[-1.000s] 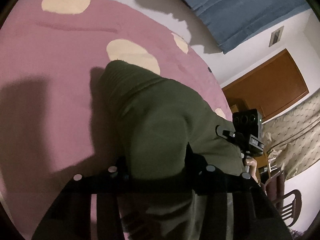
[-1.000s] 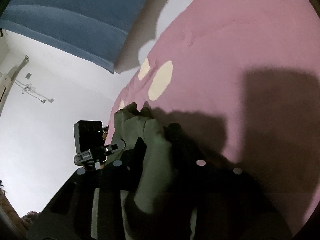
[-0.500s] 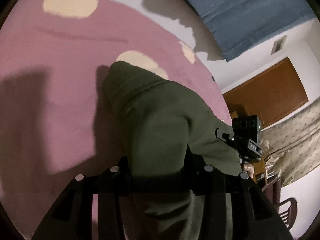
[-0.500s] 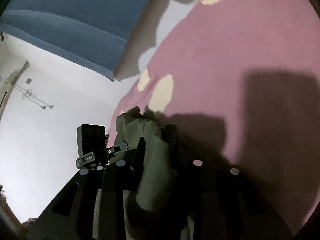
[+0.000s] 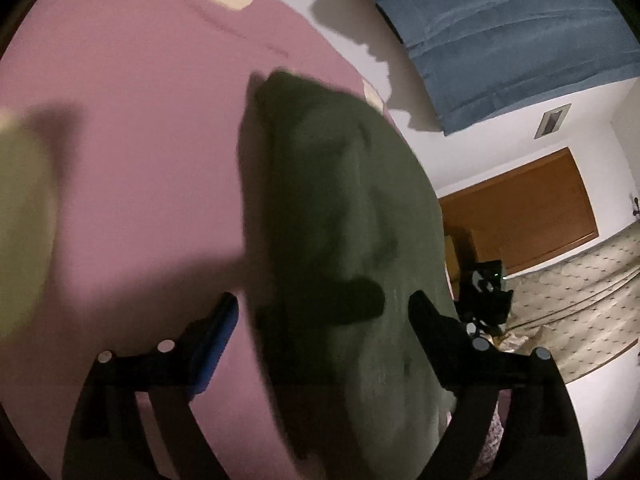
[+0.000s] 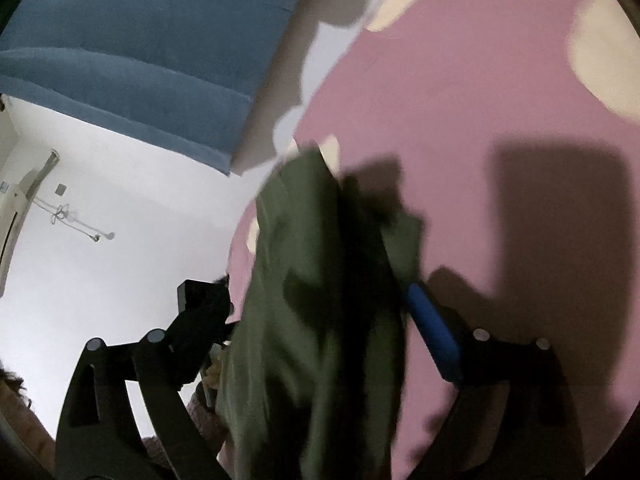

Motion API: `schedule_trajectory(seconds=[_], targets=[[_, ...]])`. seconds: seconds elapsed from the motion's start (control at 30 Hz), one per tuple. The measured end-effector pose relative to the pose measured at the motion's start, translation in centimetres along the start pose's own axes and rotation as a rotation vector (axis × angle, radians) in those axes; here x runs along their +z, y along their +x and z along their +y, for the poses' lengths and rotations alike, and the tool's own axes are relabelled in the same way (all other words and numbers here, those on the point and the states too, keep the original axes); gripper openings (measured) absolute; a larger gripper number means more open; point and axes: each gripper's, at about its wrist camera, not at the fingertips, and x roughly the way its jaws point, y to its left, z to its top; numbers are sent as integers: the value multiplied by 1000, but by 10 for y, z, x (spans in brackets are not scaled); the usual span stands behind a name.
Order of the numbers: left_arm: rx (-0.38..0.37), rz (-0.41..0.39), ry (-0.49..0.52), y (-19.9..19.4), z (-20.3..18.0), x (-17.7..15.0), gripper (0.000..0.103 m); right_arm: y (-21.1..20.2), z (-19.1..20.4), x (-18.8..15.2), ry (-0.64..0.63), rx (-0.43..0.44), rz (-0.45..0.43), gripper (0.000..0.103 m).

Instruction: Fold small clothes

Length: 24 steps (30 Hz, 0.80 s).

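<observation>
The left gripper (image 5: 324,312) has its jaws spreading apart, and the olive-green garment (image 5: 352,208) lies between them without either pad pressing on it. Its left finger, faced with a blue pad (image 5: 216,344), sits over the pink bedspread (image 5: 132,128), clear of the cloth; its right finger (image 5: 432,320) stands at the garment's far edge. The garment itself rests in a long bunched strip on the bedspread, running away from the camera toward the blue headboard (image 5: 500,32).

In the right wrist view, the right gripper (image 6: 320,320) is likewise opening, with the same green cloth (image 6: 316,280) lying loose in the gap. Its blue pad (image 6: 434,332) is just beside the cloth's right edge, and whether it touches cannot be told through the blur. The left finger (image 6: 192,320) stands off to the other side, against the white wall (image 6: 120,220).

Each gripper shows at the edge of the other's view, on opposite sides of the garment. The bedspread carries cream spots (image 6: 600,52), and hard shadows of the grippers fall across it. A brown wooden door (image 5: 520,220) and a patterned mattress (image 5: 580,300) show in the left wrist view
</observation>
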Motion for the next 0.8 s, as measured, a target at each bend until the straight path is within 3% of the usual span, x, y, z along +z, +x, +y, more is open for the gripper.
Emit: schedule_trajectory(seconds=[0.23, 0.43, 0.47, 0.5, 0.57, 0.8], targets=[[-58, 43, 4, 8, -22, -38, 86, 0, 5, -32, -7, 4, 54, 91], [6, 38, 79, 31, -37, -42, 85, 37, 19, -27, -48, 11, 157, 89], [29, 33, 91, 34, -39, -42, 75, 41, 20, -26, -57, 3, 163, 70], [50, 31, 104, 35, -40, -42, 71, 45, 19, -26, -59, -18, 172, 48], [65, 21, 119, 34, -42, -40, 58, 52, 15, -24, -40, -29, 165, 41], [114, -10, 145, 31, -56, -38, 48, 46, 33, -27, -119, -27, 96, 30]])
